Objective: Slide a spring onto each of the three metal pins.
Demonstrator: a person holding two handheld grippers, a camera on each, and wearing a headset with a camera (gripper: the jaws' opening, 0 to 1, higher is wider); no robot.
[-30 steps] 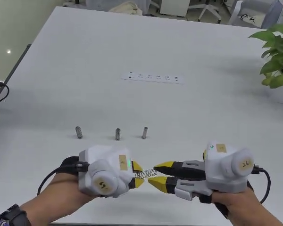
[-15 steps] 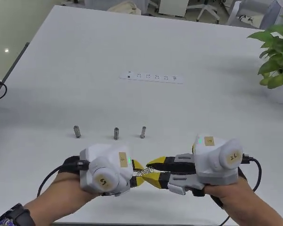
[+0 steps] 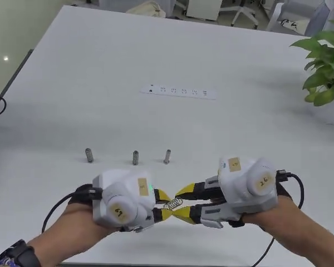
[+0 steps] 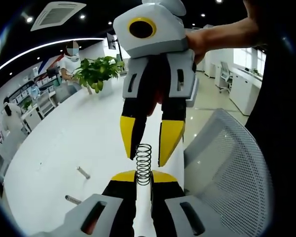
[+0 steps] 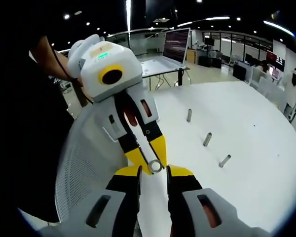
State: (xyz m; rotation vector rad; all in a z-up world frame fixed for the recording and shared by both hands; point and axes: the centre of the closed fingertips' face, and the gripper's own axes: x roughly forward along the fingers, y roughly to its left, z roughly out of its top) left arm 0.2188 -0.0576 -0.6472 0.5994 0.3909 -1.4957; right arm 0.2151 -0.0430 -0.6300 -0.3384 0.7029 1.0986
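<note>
Handover over white table's [image 3: 100,78] near edge: our left gripper [image 4: 143,177] pinches coiled steel spring [image 4: 144,163], right gripper [image 4: 145,159] gaping, seemingly to take it.

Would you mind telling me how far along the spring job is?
Done, apparently: the left pin and middle pin look spring-covered. In hand: the left gripper pinches a spring, the open right gripper straddling it. Left: the right pin looks bare.

spring [image 4: 144,165] silver | left gripper [image 3: 161,205] white, yellow-black jaws | right gripper [image 3: 179,203] alike | table [image 3: 156,55] white | plant [image 3: 323,72] green
</note>
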